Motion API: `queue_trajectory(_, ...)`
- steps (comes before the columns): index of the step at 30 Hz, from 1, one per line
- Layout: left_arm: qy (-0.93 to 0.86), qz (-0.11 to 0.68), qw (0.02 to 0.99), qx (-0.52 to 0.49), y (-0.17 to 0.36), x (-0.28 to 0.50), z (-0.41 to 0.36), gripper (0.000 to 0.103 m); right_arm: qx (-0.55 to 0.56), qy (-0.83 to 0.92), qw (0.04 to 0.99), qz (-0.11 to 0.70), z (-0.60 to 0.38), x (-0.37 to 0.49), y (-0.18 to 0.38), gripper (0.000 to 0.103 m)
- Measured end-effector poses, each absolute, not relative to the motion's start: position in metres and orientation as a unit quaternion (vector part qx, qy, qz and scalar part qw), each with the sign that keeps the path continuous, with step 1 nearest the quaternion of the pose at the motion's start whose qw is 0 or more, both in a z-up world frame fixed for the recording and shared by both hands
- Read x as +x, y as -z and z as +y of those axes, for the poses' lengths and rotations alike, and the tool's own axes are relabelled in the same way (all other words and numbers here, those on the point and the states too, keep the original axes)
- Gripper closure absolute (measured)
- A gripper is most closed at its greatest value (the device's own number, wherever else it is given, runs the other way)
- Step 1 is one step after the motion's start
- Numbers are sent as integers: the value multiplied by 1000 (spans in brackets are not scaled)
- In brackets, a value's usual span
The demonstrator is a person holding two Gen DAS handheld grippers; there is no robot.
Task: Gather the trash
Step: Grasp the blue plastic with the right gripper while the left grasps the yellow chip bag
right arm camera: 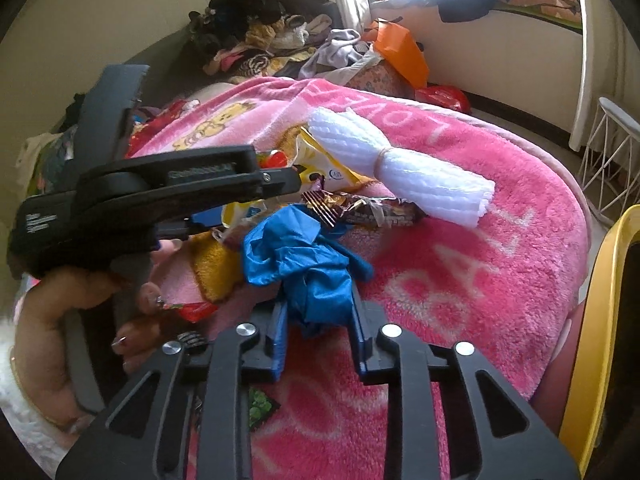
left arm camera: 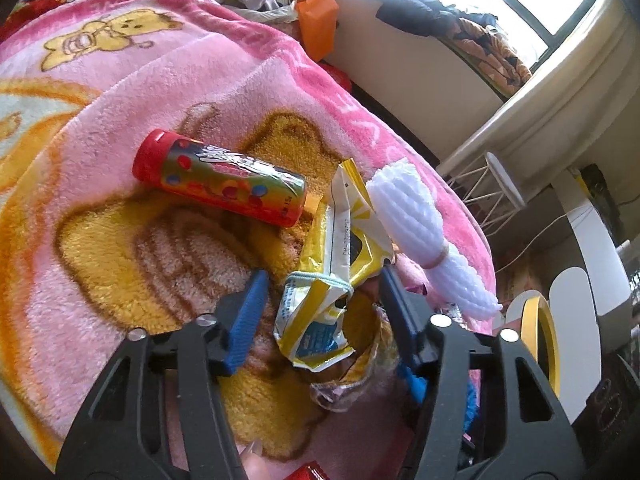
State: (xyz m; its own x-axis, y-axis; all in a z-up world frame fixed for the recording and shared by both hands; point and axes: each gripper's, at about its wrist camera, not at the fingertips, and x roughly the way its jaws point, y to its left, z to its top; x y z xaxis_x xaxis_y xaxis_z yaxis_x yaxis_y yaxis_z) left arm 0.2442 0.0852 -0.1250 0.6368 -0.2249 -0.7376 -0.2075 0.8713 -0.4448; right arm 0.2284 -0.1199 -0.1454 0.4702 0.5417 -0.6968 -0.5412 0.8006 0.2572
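- The left gripper [left arm camera: 322, 280] hangs over a pink blanket [left arm camera: 160, 92] printed with yellow bears, its blue-padded jaws apart on either side of a crumpled yellow wrapper [left arm camera: 340, 240].
- The wrapper lies between the pads with a gap on the left side; the right pad sits right at its edge, and from this angle I cannot tell whether it touches.
- The wrapper's long axis runs from near the gripper up and slightly right in the left wrist view, its torn open end toward the camera and a pale band around its lower part.
- A red tube [left arm camera: 220, 184] with coloured dots lies on its side just left of the wrapper, its red cap pointing up-left and its other end nearly meeting the wrapper.
- A white foam bundle [left arm camera: 416, 220] tied in the middle lies just right of the wrapper, slanting from upper left to lower right near the blanket's edge.
- The right gripper [right arm camera: 320, 312] has its jaws drawn in tight on a crumpled blue glove [right arm camera: 300, 256], which bulges upward out of the pads.
- Just beyond the glove lies a brown candy wrapper [right arm camera: 360, 208], lengthwise left to right, with the foam bundle [right arm camera: 400, 168] behind it.
- In the right wrist view the left gripper's black body crosses from the left, held by a hand [right arm camera: 60, 320] at the lower left.
- A pile of clothes [right arm camera: 260, 40] sits beyond the blanket.
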Motion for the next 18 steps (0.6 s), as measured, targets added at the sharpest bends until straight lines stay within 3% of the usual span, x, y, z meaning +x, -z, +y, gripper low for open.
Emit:
queue_trajectory(6, 12, 428, 871, -241, 124, 242, 76, 73, 15, -323, 857, 402, -135, 219, 139, 82)
queue_trajectory(18, 12, 388, 896, -216, 99, 206, 66, 76, 21, -338, 858, 386, -155, 198, 126, 82)
